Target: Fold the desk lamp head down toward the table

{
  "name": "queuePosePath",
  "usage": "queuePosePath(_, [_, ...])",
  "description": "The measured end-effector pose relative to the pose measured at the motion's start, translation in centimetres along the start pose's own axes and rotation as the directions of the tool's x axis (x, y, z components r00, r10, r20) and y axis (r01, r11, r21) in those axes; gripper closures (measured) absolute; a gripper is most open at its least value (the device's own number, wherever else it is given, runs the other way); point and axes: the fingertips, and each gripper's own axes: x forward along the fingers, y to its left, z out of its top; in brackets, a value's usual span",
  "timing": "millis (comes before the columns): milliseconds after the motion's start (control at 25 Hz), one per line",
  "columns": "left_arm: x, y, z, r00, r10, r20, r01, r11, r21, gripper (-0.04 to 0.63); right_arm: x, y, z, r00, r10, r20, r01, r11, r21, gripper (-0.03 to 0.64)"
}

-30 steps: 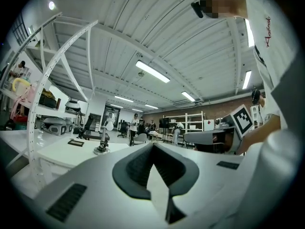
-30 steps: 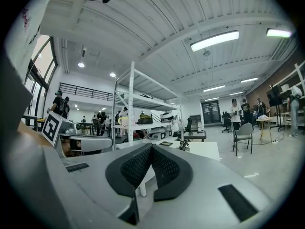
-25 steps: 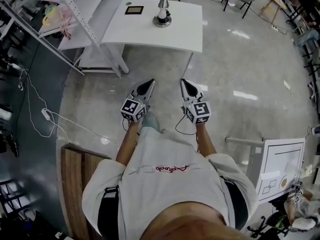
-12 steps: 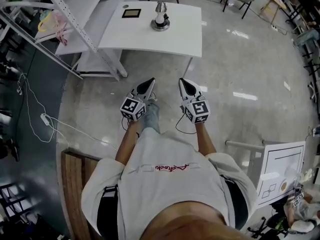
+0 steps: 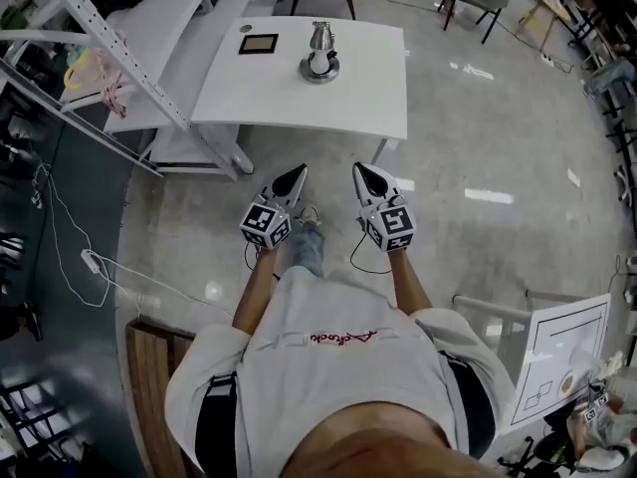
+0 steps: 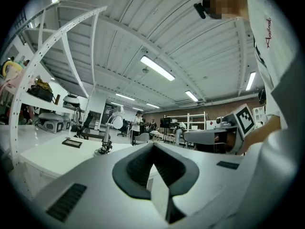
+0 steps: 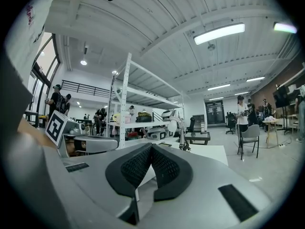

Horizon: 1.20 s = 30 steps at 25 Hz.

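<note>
Desk lamp (image 5: 319,53) stands toward the far side of the white table (image 5: 299,103), head raised, so no folding has begun. Since a second ago I've moved in: the table edge now lies nearer my left gripper (image 5: 295,174) and right gripper (image 5: 359,170). Both are pressed together on nothing, pointing level, well short of the lamp.
</note>
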Motion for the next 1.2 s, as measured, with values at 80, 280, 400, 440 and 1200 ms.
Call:
queuePosePath(80, [1.6, 1.6, -0.1, 1.000, -0.005, -0.002, 0.005, 1.000, -0.005, 0.571, 1.8, -1.1, -0.2, 1.000, -0.005, -0.006, 0.005, 1.000, 0.002, 0.595])
queuePosePath(280, [5.2, 5.9, -0.1, 1.000, -0.019, -0.019, 0.018, 0.999, -0.030, 0.571, 6.7, -3.6, -0.3, 0.999, -0.016, -0.028, 0.016, 1.000, 0.008, 0.595])
queuePosePath(400, [7.4, 8.5, 0.6, 1.000, -0.023, -0.019, 0.023, 0.999, -0.034, 0.571, 9.4, -5.0, 0.3, 0.999, -0.022, -0.027, 0.022, 1.000, 0.009, 0.595])
queuePosePath(440, [8.1, 9.2, 1.0, 0.999, -0.028, -0.019, 0.027, 0.999, -0.030, 0.571, 10.2, -5.6, 0.5, 0.999, -0.027, -0.026, 0.027, 1.000, 0.009, 0.595])
queuePosePath(1200, [18.5, 21.4, 4.9, 0.997, -0.078, -0.017, 0.078, 0.997, -0.021, 0.571, 22.8, -15.7, 5.4, 0.989, -0.144, 0.020, 0.144, 0.989, -0.019, 0.595])
